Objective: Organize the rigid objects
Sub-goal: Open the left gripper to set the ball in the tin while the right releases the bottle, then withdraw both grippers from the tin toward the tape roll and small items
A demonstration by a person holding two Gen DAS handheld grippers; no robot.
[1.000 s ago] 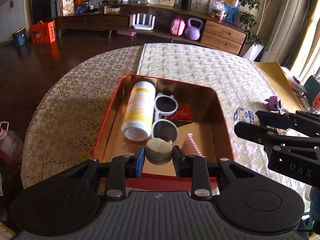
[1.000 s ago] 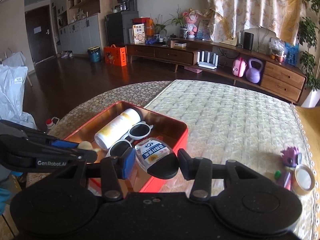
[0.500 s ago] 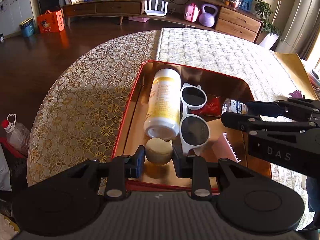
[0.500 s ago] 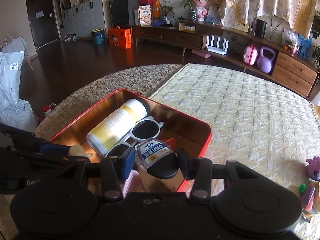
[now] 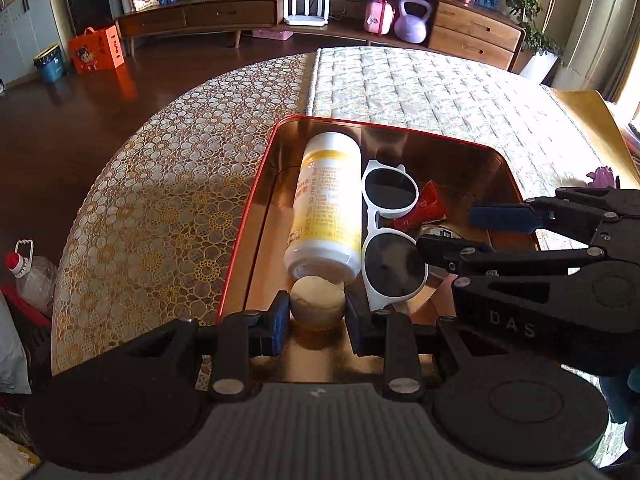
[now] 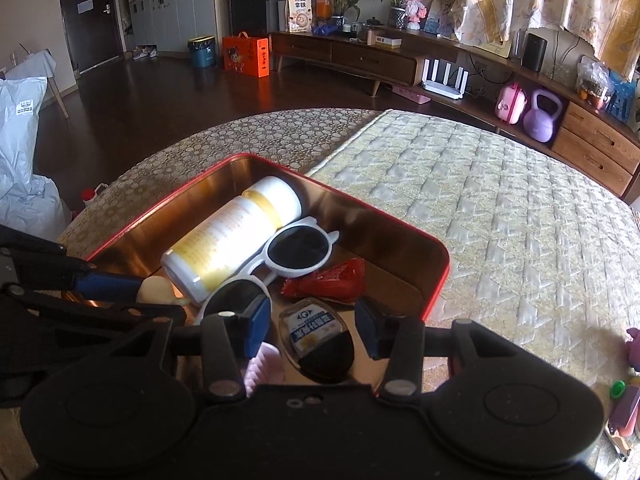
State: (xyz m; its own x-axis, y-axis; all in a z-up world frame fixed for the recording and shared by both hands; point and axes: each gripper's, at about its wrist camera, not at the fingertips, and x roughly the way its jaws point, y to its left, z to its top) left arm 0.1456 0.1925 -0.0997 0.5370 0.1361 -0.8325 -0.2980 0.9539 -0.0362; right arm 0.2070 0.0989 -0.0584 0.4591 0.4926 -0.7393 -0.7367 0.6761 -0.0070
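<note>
Jaws clear of flat bottle [image 6: 316, 336]; hidden left view.

Left gripper [image 5: 317, 314]: angled steeply downward, blue-padded jaws closed against the sides of a small pale round object [image 5: 317, 304]; in the right wrist view its black frame enters from the left edge. Right gripper [image 6: 312, 330]: angled downward beside the left one, jaws just opened further, the blue pads standing clear on either side of a small flat bottle [image 6: 318, 338]. From the left wrist view its black fingers reach in from the right edge.
</note>
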